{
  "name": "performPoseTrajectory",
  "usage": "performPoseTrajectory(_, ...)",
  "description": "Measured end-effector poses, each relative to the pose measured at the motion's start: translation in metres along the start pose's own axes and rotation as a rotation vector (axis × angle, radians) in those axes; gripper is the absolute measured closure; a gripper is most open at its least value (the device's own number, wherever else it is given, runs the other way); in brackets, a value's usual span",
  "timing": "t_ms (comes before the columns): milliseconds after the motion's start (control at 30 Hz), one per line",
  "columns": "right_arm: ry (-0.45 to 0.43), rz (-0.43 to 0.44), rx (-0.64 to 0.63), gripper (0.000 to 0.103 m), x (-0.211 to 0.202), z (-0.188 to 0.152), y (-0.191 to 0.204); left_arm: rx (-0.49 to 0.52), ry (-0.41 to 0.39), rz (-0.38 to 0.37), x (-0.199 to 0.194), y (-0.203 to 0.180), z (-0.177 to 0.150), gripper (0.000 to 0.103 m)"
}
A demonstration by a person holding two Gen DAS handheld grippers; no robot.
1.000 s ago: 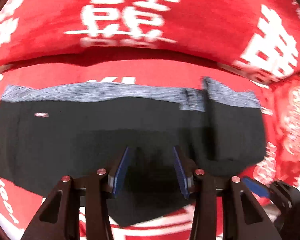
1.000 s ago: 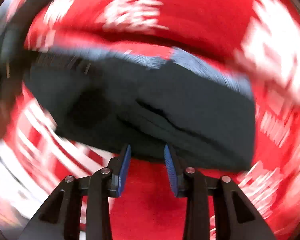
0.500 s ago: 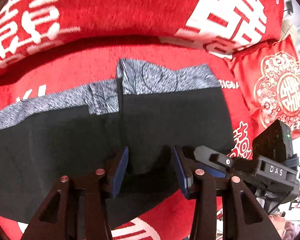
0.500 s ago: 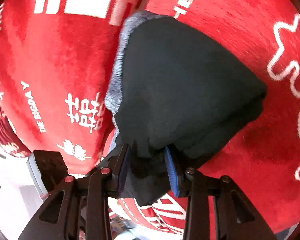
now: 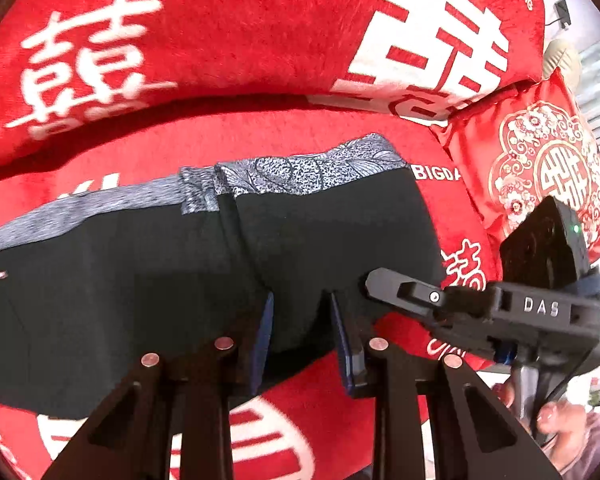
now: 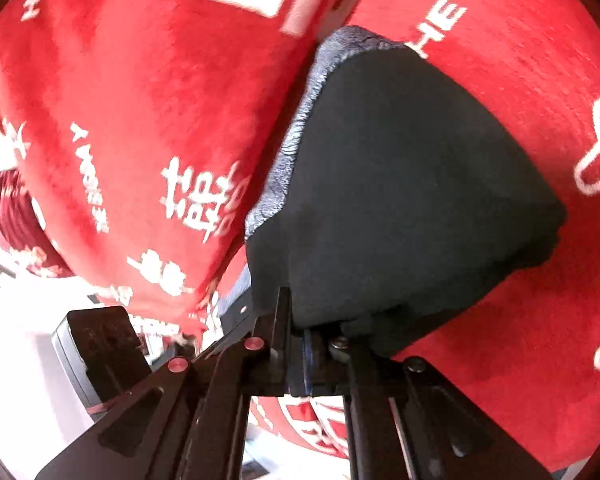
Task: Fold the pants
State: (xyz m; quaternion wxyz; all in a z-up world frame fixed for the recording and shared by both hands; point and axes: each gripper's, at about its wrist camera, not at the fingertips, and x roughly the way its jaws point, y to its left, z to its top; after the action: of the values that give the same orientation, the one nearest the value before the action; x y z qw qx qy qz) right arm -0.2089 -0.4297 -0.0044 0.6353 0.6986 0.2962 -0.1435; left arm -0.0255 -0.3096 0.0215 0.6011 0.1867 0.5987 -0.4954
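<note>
- Pants lie on your red blanket in the left wrist view; your left gripper, jaws just narrowed, pinches their near edge.
- Pants in the right view: your right gripper is pressed together on the folded corner.

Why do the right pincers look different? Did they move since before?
Yes. The right gripper has just been closing and now pinches the pants, having swung in toward their edge over the red blanket.
</note>
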Motion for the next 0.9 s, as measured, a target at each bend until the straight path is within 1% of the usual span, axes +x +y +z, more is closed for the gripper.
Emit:
performPoseTrajectory(33,0.01,-0.004,-0.005,0.099,0.003,-0.001,0.001,-0.002,-0.003,0.021,0.0,0.003,-0.004,0.072)
performPoseTrajectory(67,0.033,-0.03,-0.014,0.099,0.012,-0.004,0.0,-0.015,0.0,0.06,0.004,0.009,-0.008,0.072)
performPoseTrajectory(100,0.054,-0.059,-0.012,0.099,0.022,-0.004,-0.003,-0.03,0.005,0.082,0.01,0.012,-0.009,0.072)
performPoseTrajectory(133,0.072,-0.077,-0.003,0.098,0.03,-0.006,-0.01,-0.043,0.015,0.095,0.016,0.018,-0.012,0.072)
performPoseTrajectory(200,0.107,-0.141,0.01,0.099,0.051,-0.005,-0.027,-0.068,0.041,0.137,0.028,0.028,-0.016,0.072)
performPoseTrajectory(233,0.112,-0.136,0.009,0.099,0.057,-0.005,-0.031,-0.078,0.048,0.15,0.031,0.031,-0.017,0.072)
performPoseTrajectory(267,0.107,-0.121,0.01,0.099,0.058,-0.005,-0.031,-0.081,0.044,0.146,0.031,0.032,-0.019,0.072)
performPoseTrajectory(300,0.113,-0.127,-0.011,0.099,0.058,-0.005,-0.027,-0.083,0.034,0.143,0.03,0.033,-0.02,0.072)
performPoseTrajectory(333,0.123,-0.14,-0.049,0.097,0.057,-0.006,-0.022,-0.082,0.03,0.147,0.028,0.033,-0.022,0.067)
performPoseTrajectory(367,0.143,-0.145,-0.083,0.094,0.057,-0.008,-0.016,-0.079,0.026,0.159,0.026,0.033,-0.022,0.064)
performPoseTrajectory(400,0.18,-0.15,-0.107,0.088,0.057,-0.011,-0.012,-0.075,0.02,0.173,0.022,0.032,-0.022,0.058)
performPoseTrajectory(433,0.224,-0.165,-0.133,0.085,0.057,-0.014,-0.006,-0.072,0.011,0.182,0.017,0.032,-0.021,0.058)
performPoseTrajectory(467,0.244,-0.185,-0.171,0.079,0.051,-0.018,0.001,-0.068,0.001,0.181,0.011,0.032,-0.019,0.058)
performPoseTrajectory(500,0.243,-0.183,-0.214,0.079,0.043,-0.02,0.01,-0.063,-0.016,0.18,0.003,0.032,-0.015,0.058)
performPoseTrajectory(567,0.197,-0.143,-0.277,0.079,0.019,-0.018,0.023,-0.049,-0.052,0.179,-0.009,0.029,-0.005,0.058)
performPoseTrajectory(600,0.138,-0.143,-0.303,0.079,0.003,-0.011,0.03,-0.037,-0.069,0.176,-0.013,0.026,0.003,0.058)
performPoseTrajectory(633,0.068,-0.17,-0.313,0.079,-0.011,0.001,0.034,-0.026,-0.077,0.171,-0.014,0.023,0.011,0.058)
performPoseTrajectory(667,0.027,-0.194,-0.312,0.079,-0.017,0.01,0.036,-0.013,-0.084,0.162,-0.012,0.018,0.02,0.058)
performPoseTrajectory(700,-0.025,-0.22,-0.3,0.079,-0.025,0.026,0.036,0.002,-0.089,0.16,-0.008,0.012,0.031,0.058)
performPoseTrajectory(733,-0.054,-0.238,-0.287,0.079,-0.028,0.039,0.036,0.014,-0.091,0.158,-0.002,0.007,0.039,0.058)
performPoseTrajectory(767,-0.075,-0.252,-0.277,0.083,-0.027,0.052,0.035,0.03,-0.09,0.15,0.005,0.002,0.047,0.058)
performPoseTrajectory(800,-0.081,-0.266,-0.279,0.083,-0.022,0.066,0.034,0.047,-0.088,0.143,0.014,-0.004,0.055,0.058)
performPoseTrajectory(833,-0.074,-0.284,-0.289,0.083,-0.018,0.076,0.033,0.064,-0.084,0.154,0.027,-0.009,0.061,0.058)
performPoseTrajectory(867,-0.054,-0.312,-0.296,0.083,-0.004,0.085,0.032,0.074,-0.072,0.177,0.037,-0.01,0.062,0.058)
performPoseTrajectory(900,-0.009,-0.339,-0.29,0.083,0.014,0.091,0.026,0.073,-0.054,0.201,0.048,-0.01,0.061,0.058)
